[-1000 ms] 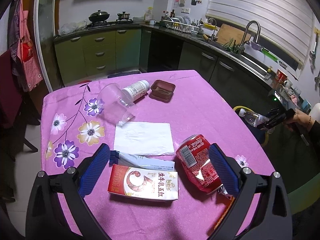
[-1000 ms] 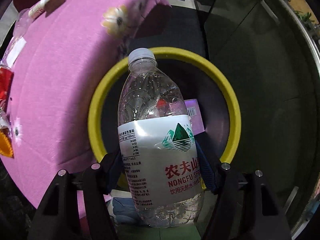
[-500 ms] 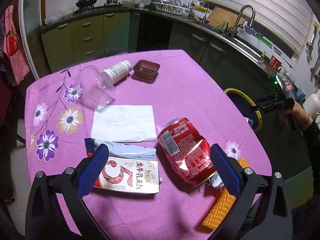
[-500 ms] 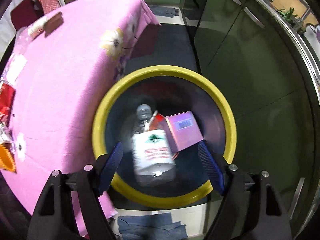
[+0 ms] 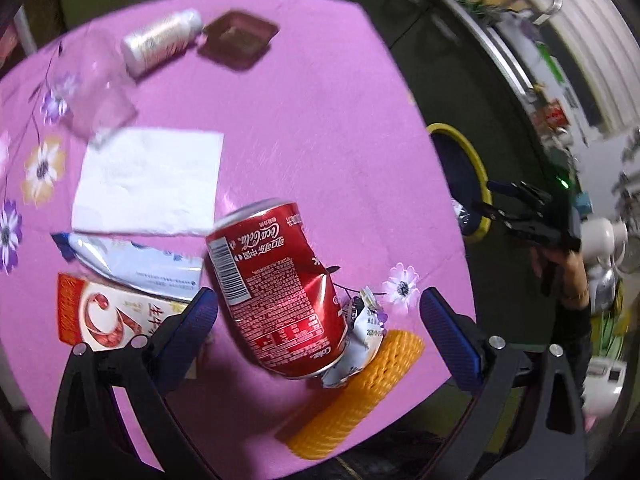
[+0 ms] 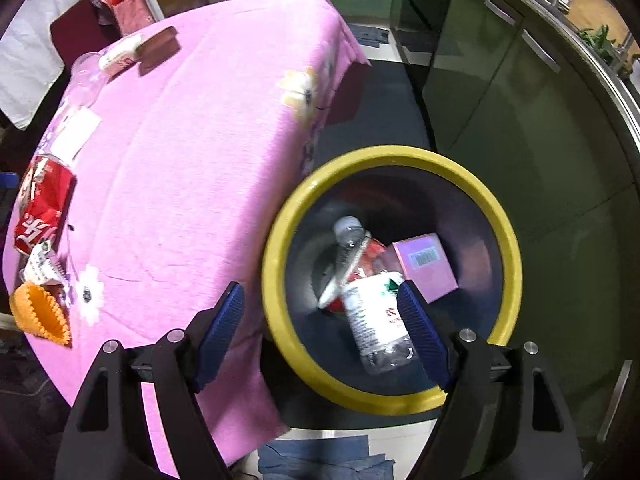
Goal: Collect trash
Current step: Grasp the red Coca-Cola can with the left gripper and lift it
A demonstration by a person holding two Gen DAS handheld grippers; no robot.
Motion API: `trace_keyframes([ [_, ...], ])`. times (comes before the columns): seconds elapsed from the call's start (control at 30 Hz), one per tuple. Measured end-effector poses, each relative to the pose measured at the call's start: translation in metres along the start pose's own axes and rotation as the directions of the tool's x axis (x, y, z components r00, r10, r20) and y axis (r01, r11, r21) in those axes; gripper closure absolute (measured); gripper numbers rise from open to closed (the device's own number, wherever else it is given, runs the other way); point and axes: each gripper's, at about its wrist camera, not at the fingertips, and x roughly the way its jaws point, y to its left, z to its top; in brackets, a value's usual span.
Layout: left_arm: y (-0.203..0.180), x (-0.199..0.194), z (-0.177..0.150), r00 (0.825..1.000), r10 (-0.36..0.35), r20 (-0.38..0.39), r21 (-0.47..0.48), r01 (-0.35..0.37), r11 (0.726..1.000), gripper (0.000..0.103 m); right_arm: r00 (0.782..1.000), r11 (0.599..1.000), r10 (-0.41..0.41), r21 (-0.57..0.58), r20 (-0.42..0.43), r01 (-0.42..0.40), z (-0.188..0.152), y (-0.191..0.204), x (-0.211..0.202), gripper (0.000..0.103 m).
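Trash: crushed can [image 5: 276, 292] partly hiding wrapper [image 5: 366, 336]; both hand-held grippers, left [image 5: 316, 320] & right [image 6: 320, 316], wide apart, empty.

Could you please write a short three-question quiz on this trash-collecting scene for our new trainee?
1. True or false: the water bottle lies inside the yellow-rimmed bin.
2. Multiple choice: what lies between the fingers of the left gripper? A) white napkin B) crushed red can C) brown tray
3. Fill in: the right gripper is ____ and holds nothing.

Key:
1. True.
2. B, the crushed red can, which the fingers do not yet touch.
3. Open.
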Motion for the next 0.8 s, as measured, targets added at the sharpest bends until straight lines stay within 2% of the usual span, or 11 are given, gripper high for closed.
trace_keyframes([
  [0.27,0.010,0.030,0.011,0.995,0.026,-0.095,-0.158,-0.041,0.987,0.007,0.999,0.999,0.038,-0.022,0.017,-0.038,-0.006,0.014,0.000,0.022],
  [0.43,0.004,0.042,0.016,0.990,0.059,-0.124,-0.151,-0.077,0.986,0.008,0.998,0.998,0.058,-0.026,0.021,-0.057,-0.010,0.017,0.002,0.021],
  [0.53,0.002,0.049,0.022,0.987,0.081,-0.139,-0.143,-0.101,0.985,0.015,0.998,0.998,0.066,-0.026,0.021,-0.066,-0.013,0.017,0.004,0.021],
  [0.6,0.000,0.053,0.025,0.985,0.092,-0.149,-0.130,-0.112,0.985,0.024,0.997,0.997,0.073,-0.023,0.021,-0.072,-0.015,0.016,0.006,0.021],
  [0.8,-0.006,0.072,0.024,0.971,0.136,-0.198,-0.080,-0.154,0.985,0.029,0.996,0.996,0.086,-0.021,0.008,-0.085,-0.017,0.016,0.013,0.021],
])
